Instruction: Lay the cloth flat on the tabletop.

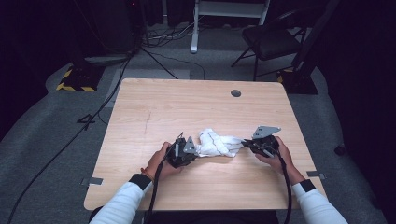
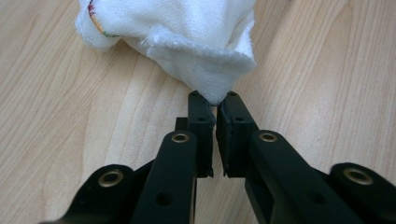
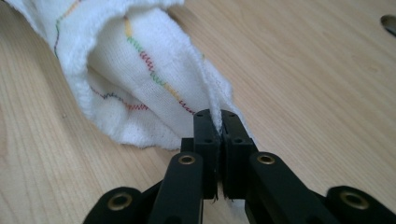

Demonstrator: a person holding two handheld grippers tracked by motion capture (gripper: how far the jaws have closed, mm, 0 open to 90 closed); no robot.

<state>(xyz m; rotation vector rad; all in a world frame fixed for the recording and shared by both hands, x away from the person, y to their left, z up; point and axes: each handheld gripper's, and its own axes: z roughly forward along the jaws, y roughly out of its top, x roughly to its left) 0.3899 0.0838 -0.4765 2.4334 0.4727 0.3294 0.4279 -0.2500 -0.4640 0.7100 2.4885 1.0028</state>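
A crumpled white cloth (image 1: pixel 216 144) with coloured zigzag stitching lies on the wooden table (image 1: pixel 154 102), stretched between my two grippers. My left gripper (image 1: pixel 187 150) is shut on the cloth's left end; in the left gripper view a corner of the cloth (image 2: pixel 196 32) is pinched at the tips of the left gripper (image 2: pixel 214 99). My right gripper (image 1: pixel 247 143) is shut on the right end; in the right gripper view an edge of the cloth (image 3: pixel 140 70) runs down between the tips of the right gripper (image 3: pixel 217 115).
A round cable hole (image 1: pixel 236 93) sits in the table near its far edge. Behind the table stand a black folding chair (image 1: pixel 273 39) and a white frame (image 1: pixel 224 14), with cables on the grey floor.
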